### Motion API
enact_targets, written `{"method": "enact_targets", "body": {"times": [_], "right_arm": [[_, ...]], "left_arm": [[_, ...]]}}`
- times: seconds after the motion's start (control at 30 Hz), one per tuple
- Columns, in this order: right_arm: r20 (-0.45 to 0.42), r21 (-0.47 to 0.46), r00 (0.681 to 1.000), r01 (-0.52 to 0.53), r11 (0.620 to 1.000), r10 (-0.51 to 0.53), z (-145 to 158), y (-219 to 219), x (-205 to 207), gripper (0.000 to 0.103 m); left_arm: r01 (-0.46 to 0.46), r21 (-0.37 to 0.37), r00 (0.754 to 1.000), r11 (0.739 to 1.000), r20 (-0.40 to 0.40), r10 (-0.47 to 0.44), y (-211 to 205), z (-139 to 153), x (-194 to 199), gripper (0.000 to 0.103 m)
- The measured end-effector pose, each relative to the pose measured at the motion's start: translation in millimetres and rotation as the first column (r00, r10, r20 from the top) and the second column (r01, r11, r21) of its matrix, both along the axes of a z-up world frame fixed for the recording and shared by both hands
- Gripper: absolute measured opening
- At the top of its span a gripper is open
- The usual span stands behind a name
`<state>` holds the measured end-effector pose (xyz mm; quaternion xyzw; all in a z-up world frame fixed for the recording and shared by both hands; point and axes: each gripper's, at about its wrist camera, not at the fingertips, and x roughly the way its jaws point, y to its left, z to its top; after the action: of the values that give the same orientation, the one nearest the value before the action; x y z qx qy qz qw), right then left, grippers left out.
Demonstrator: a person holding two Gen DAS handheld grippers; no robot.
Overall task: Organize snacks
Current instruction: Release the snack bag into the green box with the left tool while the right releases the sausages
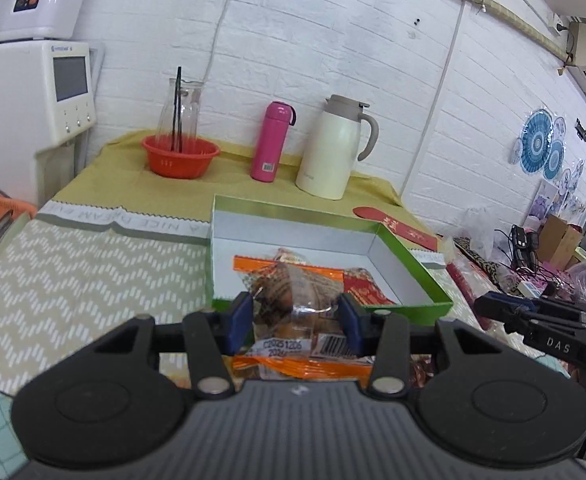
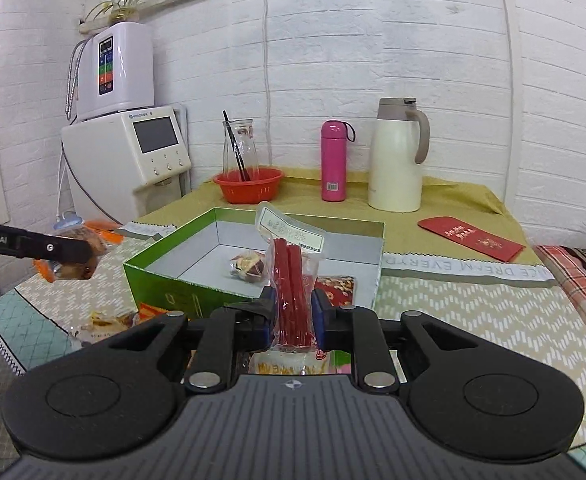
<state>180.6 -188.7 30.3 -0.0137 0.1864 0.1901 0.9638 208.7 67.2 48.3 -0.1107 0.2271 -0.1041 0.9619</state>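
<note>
The left gripper point(image 1: 295, 320) clamps an orange-edged pastry packet point(image 1: 293, 308) between its fingers, in front of the green box point(image 1: 413, 264). The right gripper point(image 2: 295, 314) pinches a clear pack of red sausage sticks point(image 2: 293, 292) upright, just before the same box, where a small wrapped snack point(image 2: 247, 266) lies.

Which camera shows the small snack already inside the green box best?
The right wrist view: the small wrapped snack lies unobstructed on the green box floor. In the left wrist view, the held orange-edged packet hides most of it.

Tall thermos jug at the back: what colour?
Cream body, taupe lid and handle: the thermos jug, clearest in the right wrist view.
</note>
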Motion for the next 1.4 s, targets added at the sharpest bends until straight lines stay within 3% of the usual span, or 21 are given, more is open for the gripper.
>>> {"method": "enact_targets", "body": {"times": [0.33,0.67,0.73,0.77,0.8,0.83,0.9,1.0,1.2,1.4], "right_arm": [[-0.018,0.015,0.999,0.052,0.999,-0.052,-8.4,15.5,70.7,0.035],[-0.047,-0.019,0.996,0.077,0.997,-0.078,-26.4,23.3,111.0,0.038],[-0.073,-0.058,0.996,0.052,0.997,-0.057,-34.1,27.4,117.0,0.053],[-0.082,-0.076,0.996,0.033,0.997,-0.040,-37.5,29.6,118.5,0.061],[-0.076,-0.094,0.997,0.021,0.995,-0.028,-40.3,31.7,117.8,0.080],[-0.047,-0.115,0.999,0.015,0.993,-0.021,-41.9,33.0,114.6,0.092],[0.019,-0.150,1.000,0.007,0.989,-0.004,-42.9,35.8,105.1,0.103],[0.071,-0.163,0.997,-0.001,0.987,0.012,-39.1,35.7,96.0,0.103],[0.060,-0.138,0.998,0.014,0.990,-0.005,-24.3,32.1,86.3,0.103],[0.064,-0.055,0.997,0.041,0.998,-0.038,4.3,22.2,63.5,0.103]], "left_arm": [[-0.059,0.047,0.997,0.997,-0.039,0.061,-10.8,-10.7,97.3,0.045],[-0.034,0.070,0.993,0.997,-0.113,0.042,-17.7,-35.8,139.9,0.047],[-0.040,0.062,0.993,0.997,-0.113,0.047,-16.9,-39.7,142.4,0.055],[-0.050,0.056,0.994,0.997,-0.090,0.054,-16.3,-40.4,140.8,0.069],[-0.059,0.051,0.996,0.997,-0.060,0.062,-15.8,-40.1,138.0,0.073],[-0.070,0.057,0.997,0.996,-0.033,0.072,-17.0,-38.2,134.7,0.081],[-0.109,0.088,0.994,0.990,-0.003,0.109,-20.4,-34.3,129.6,0.095],[-0.123,0.107,0.992,0.987,0.011,0.123,-23.6,-29.4,123.6,0.095],[-0.125,0.114,0.992,0.986,0.028,0.122,-24.9,-17.5,107.4,0.095],[-0.088,0.037,0.995,0.995,0.040,0.086,-17.7,7.5,75.5,0.095]]}}
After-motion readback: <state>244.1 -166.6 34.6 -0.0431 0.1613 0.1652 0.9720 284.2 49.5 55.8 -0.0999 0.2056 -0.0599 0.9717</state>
